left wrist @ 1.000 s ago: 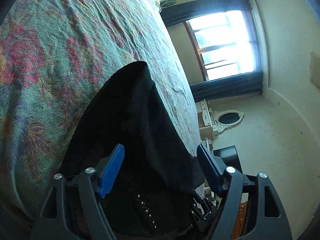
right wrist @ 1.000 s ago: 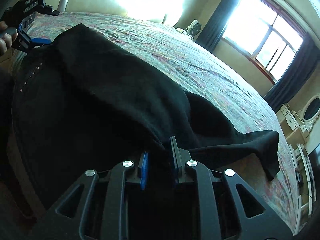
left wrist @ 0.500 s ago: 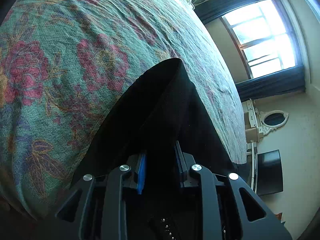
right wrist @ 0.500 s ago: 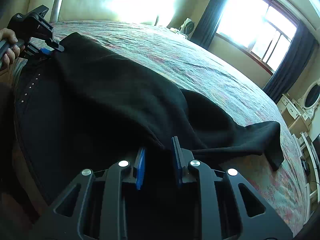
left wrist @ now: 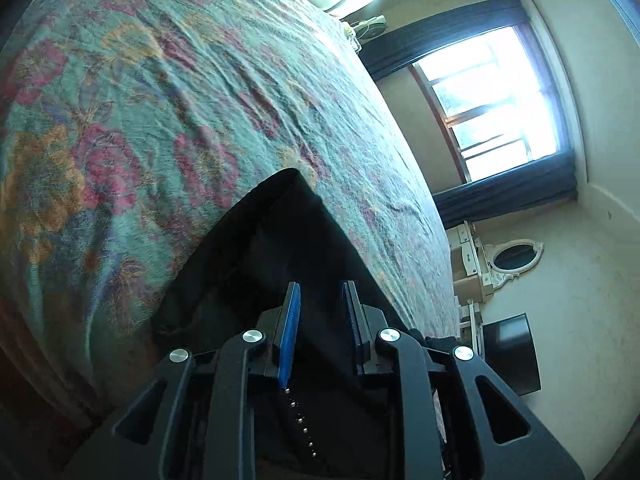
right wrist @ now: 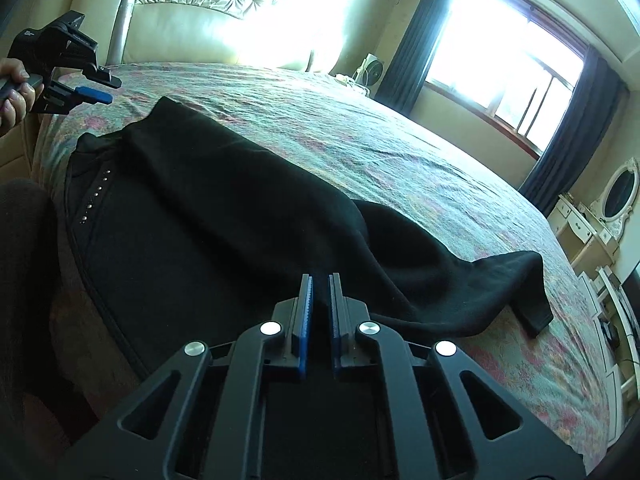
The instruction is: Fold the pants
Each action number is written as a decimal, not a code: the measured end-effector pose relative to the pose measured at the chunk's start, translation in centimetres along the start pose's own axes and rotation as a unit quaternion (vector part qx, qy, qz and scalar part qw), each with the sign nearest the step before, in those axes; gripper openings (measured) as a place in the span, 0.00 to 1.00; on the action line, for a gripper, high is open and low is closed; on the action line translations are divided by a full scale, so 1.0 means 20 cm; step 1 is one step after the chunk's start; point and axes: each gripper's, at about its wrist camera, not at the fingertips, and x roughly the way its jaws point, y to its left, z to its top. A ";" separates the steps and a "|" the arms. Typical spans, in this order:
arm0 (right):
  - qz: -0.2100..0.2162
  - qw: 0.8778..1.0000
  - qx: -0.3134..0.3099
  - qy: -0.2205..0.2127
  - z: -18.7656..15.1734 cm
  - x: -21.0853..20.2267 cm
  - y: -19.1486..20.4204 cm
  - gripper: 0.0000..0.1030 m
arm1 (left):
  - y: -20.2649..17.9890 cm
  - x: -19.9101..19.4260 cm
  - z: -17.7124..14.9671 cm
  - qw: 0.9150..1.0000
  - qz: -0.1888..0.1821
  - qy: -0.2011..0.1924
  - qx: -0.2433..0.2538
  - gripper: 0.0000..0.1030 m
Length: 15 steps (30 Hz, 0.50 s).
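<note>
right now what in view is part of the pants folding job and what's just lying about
Part of the job:
- black pants, spread on the bed
- left gripper, lifted off the fabric
- right gripper, low over the pants
- floral bedspread, the folding surface

Just lying about:
- fan by the window
- white dresser
- oval mirror
- headboard

Each hand-held gripper, left and right, is matte black with triangular cut-outs, silver screws and blue ribbed pads. Bare-skinned fingers wrap one handle.
</note>
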 end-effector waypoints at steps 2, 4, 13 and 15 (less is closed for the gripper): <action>0.040 0.998 0.048 0.007 0.01 0.02 -0.02 0.14 | 0.08 0.03 -0.05 1.000 -0.002 0.014 -0.024 0.22; 0.099 0.982 0.158 0.018 -0.01 0.04 -0.10 0.48 | 0.15 0.06 -0.10 0.998 -0.010 0.029 -0.050 0.22; 0.237 0.774 0.586 0.043 -0.42 0.25 -0.49 0.61 | 0.05 0.26 -0.14 0.998 -0.026 0.039 -0.048 0.34; 0.232 0.753 0.616 0.032 -0.45 0.26 -0.55 0.61 | 0.06 0.29 -0.12 0.998 -0.020 0.025 -0.048 0.39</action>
